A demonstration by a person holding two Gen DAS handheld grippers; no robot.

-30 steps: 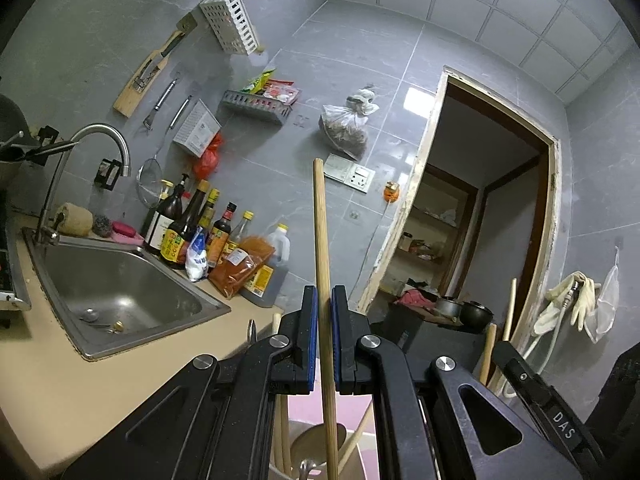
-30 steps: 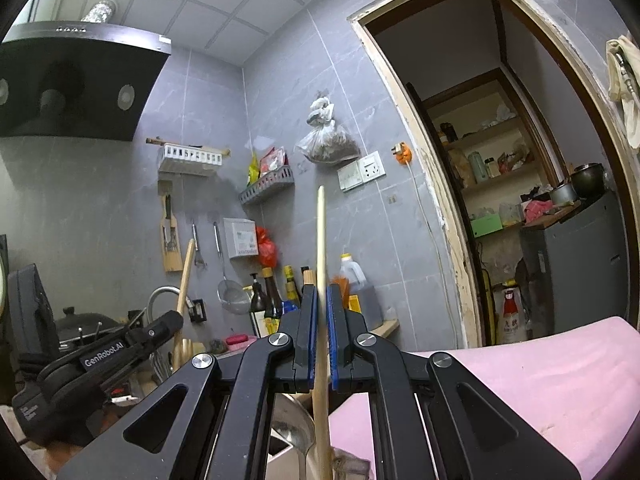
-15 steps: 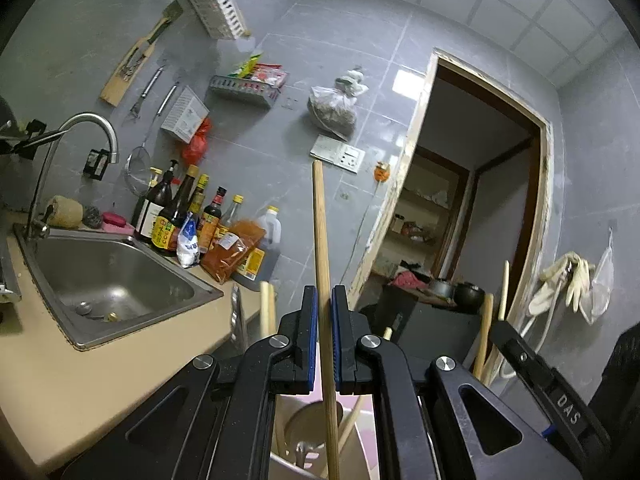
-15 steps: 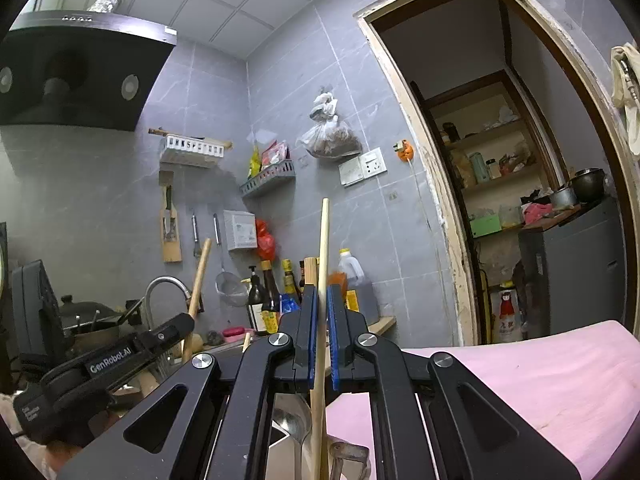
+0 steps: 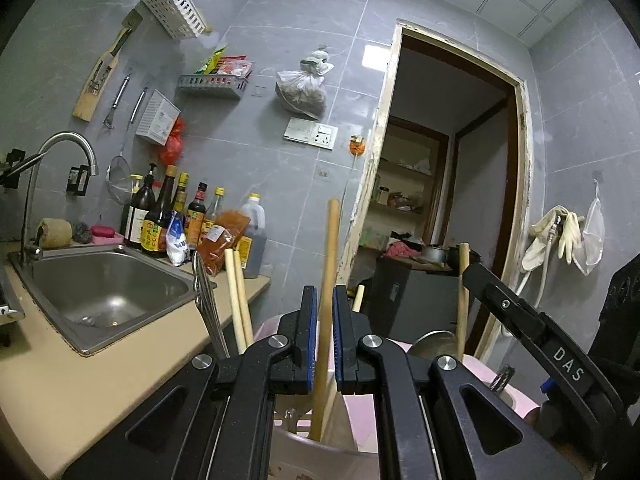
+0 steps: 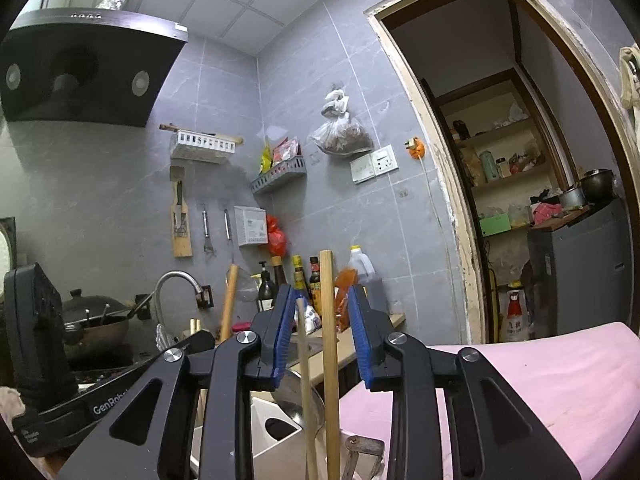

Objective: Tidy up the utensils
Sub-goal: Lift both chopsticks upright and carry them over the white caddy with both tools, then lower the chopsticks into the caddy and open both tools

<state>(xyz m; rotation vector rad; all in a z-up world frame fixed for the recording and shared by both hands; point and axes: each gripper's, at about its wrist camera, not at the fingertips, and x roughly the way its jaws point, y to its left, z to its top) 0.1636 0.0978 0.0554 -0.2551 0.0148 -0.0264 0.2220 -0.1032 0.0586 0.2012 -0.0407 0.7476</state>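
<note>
In the left wrist view my left gripper (image 5: pixel 325 320) is shut on a long wooden handle (image 5: pixel 330 248) whose lower end stands in a pale utensil holder (image 5: pixel 304 448). Several other wooden handles (image 5: pixel 236 296) and metal utensils (image 5: pixel 208 304) stick up from the holder. In the right wrist view the jaws of my right gripper (image 6: pixel 320 292) are opening. Another wooden handle (image 6: pixel 327 320) stands upright between them, and the blue pads (image 6: pixel 282 320) are clear of it. A thinner stick (image 6: pixel 303 360) and a metal ladle bowl (image 6: pixel 296 396) sit beside it in the holder (image 6: pixel 276 420).
A steel sink (image 5: pixel 104 292) with a faucet (image 5: pixel 64 148) lies left on the beige counter (image 5: pixel 80 392). Sauce bottles (image 5: pixel 168 220) line the wall behind it. A pink surface (image 6: pixel 520 380) spreads to the right. A wok (image 6: pixel 92 320) sits at far left, a doorway (image 6: pixel 520 160) to the right.
The right jaws have spread apart and let go of the wooden handle, which now stands free. The left gripper has sunk toward the holder and rolled a little, still gripping its handle.
</note>
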